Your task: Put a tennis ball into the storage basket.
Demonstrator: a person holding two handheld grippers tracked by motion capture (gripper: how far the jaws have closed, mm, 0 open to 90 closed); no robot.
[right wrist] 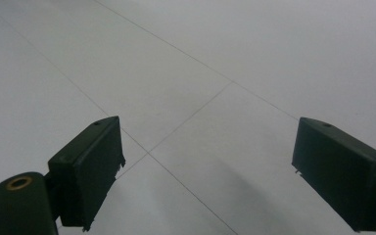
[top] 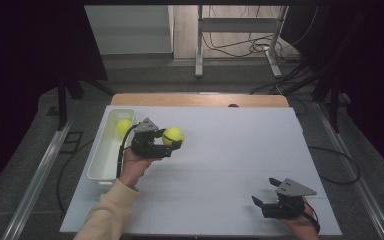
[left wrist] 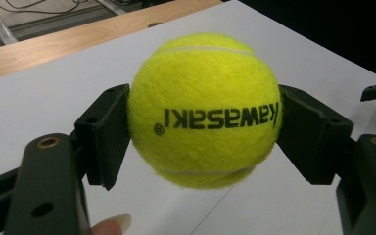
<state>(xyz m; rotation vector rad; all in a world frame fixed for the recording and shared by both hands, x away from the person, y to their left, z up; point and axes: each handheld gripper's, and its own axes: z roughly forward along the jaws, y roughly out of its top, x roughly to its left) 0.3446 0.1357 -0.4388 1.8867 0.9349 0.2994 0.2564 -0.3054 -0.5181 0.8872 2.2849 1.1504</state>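
Note:
A yellow tennis ball (left wrist: pixel 204 110) printed "kawasaki" sits squeezed between the black pads of my left gripper (left wrist: pixel 203 129), lifted off the white table. From above, that ball (top: pixel 173 135) and the left gripper (top: pixel 172 141) are just right of a white bin (top: pixel 100 160) at the table's left. A second yellow ball (top: pixel 123 126) lies in the far end of the bin. Down at the table's front right my right gripper (top: pixel 263 192) rests low, jaws spread wide. In its own view the right gripper (right wrist: pixel 205 171) has bare white tabletop between the pads.
The white board (top: pixel 220 165) covers a wooden table whose far edge (top: pixel 200 99) shows behind it. Metal frame legs (top: pixel 199 45) and cables stand on the floor beyond. Dark curtains flank both sides.

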